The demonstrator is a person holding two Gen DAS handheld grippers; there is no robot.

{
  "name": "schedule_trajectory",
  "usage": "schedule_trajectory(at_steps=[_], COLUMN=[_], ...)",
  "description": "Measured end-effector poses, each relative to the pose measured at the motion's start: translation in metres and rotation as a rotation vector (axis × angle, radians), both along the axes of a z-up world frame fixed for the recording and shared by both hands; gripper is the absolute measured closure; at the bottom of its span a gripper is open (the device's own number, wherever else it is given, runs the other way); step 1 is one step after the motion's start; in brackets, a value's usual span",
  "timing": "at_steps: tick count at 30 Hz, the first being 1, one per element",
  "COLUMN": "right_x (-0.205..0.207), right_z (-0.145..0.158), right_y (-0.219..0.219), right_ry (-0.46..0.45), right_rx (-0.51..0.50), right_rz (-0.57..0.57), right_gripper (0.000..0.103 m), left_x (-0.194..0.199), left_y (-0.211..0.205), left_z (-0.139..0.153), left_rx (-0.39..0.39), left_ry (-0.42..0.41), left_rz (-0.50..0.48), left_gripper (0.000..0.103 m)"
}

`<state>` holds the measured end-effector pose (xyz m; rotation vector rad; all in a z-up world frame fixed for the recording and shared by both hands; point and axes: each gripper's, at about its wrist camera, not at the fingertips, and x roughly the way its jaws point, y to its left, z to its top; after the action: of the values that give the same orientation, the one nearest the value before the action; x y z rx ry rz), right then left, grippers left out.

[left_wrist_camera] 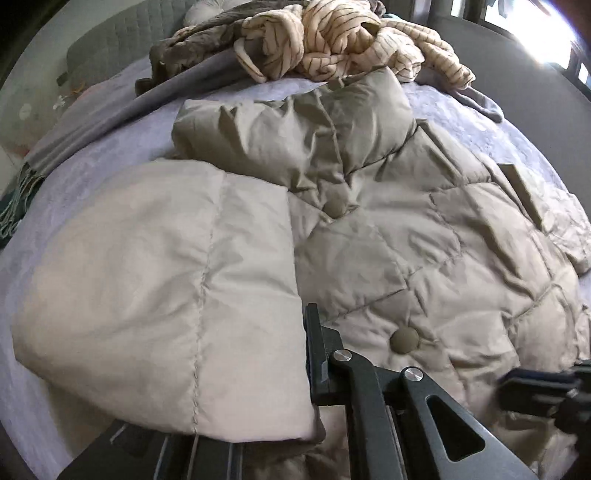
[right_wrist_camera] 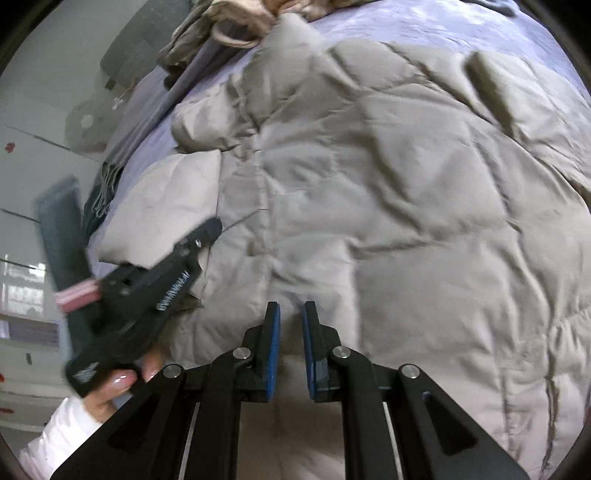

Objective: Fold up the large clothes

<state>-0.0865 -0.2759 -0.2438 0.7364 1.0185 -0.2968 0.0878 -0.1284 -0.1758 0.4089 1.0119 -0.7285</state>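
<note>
across the bed, a puffy coat half folded

on the lilac bedsheet (left_wrist_camera: 110, 122) my beige quilted coat (left_wrist_camera: 424, 240) lies spread, one sleeve (left_wrist_camera: 155, 288) folded across its front. my left tongs (left_wrist_camera: 314, 354) are closed on the edge of that sleeve; only one finger shows in that view, the padding swallowing the other. my right tongs (right_wrist_camera: 291, 350) hang above the coat's lower part, blue pads slightly apart, nothing between them.

behind the coat a heap crowds the far end of the bed: a cream striped garment (left_wrist_camera: 332, 44), a brown one (left_wrist_camera: 199, 40) beside it, and a grey fringed scarf (left_wrist_camera: 92, 129) trailing along the left edge. a grey headboard (left_wrist_camera: 122, 37) stands beyond.

the left wrist view alone shows the coat's two covered buttons (left_wrist_camera: 405, 340) and the bright window (left_wrist_camera: 535, 33). the right wrist view alone shows my left hand (right_wrist_camera: 118, 384) in a white sleeve (right_wrist_camera: 59, 443) gripping the left tongs, blurred, plus the pale floor (right_wrist_camera: 33, 166) beside the bed.
</note>
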Motion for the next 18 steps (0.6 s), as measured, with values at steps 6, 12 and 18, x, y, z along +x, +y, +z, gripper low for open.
schedule_trajectory(at_steps=[6,12,18], right_x=[-0.014,0.027,0.071], right_z=[0.002,0.033,0.068], right_y=[-0.012,0.011,0.07], right_ry=[-0.005,-0.002,-0.058], right_rx=[0.0,-0.125,-0.341], right_rz=[-0.013,0.034,0.246], right_gripper=[0.089,0.082,0.025], left_x=[-0.003,0.007,0.069], left_y=[0.018,0.069,0.18], left_z=[0.026,0.063,0.059], left_rx=[-0.054,-0.134,-0.194], left_ry=[-0.041,-0.013,0.108], left_rz=[0.008,0.049,0.329], left_gripper=[0.012,0.012,0.012])
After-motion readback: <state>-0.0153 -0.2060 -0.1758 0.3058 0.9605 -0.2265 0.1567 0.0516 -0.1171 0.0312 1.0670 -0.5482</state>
